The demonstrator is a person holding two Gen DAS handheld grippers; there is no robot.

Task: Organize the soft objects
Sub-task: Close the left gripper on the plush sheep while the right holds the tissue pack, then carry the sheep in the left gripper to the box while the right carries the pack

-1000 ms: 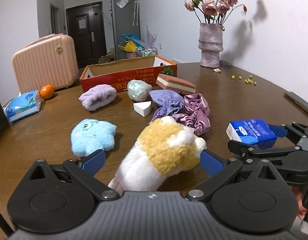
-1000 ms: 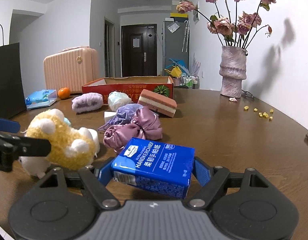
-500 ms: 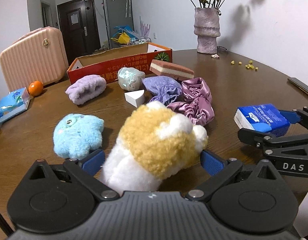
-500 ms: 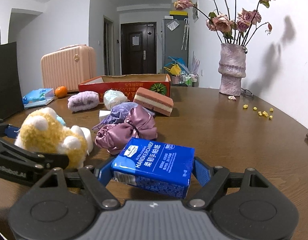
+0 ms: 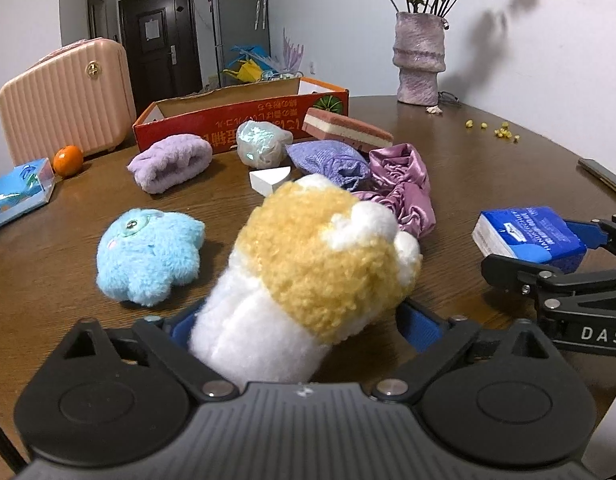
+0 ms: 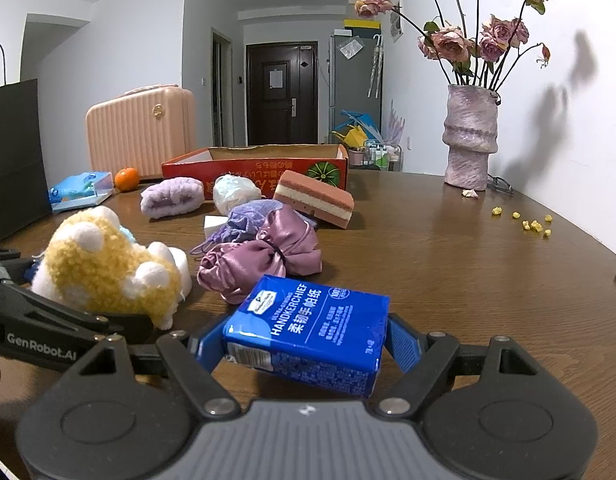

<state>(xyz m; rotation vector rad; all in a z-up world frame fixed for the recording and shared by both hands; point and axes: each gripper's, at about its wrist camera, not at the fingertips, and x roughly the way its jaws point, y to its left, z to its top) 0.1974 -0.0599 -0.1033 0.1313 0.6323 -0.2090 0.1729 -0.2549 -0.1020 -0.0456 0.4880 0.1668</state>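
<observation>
Here we have a soft thing in each hand, and the reason for both holds looks the same to us: each is on its way to the red cardboard box [image 5: 244, 114] at the far side of the table [image 5: 487, 168], which we take to be the collecting place. Our left tongs [image 5: 304, 320] are closing around the yellow-and-white plush paw [image 5: 308, 264]; the paw lies between the blue pads with its white cuff toward the camera and its toes pointing away, low over the table, and we cannot tell whether the pads have begun to press into the fluff. Taking it by the narrower cuff end makes sense, since the bulky toe end would squash and slip. Our right tongs [image 6: 306, 344] are clenched on the blue handkerchief pack [image 6: 308, 328], gripped across its short sides and carried tilted, one corner dipping, clear of the wood. Between us and the box sit the rest of the soft things: the blue plush star [image 5: 148, 256] just beside the paw, the purple satin scrunchies [image 5: 403, 192], the lilac fluffy band [image 5: 170, 162], the layered sponge [image 5: 345, 132] leaning by the box. We judge the sorting barely begun, as no soft thing shows inside the box from here.
</observation>
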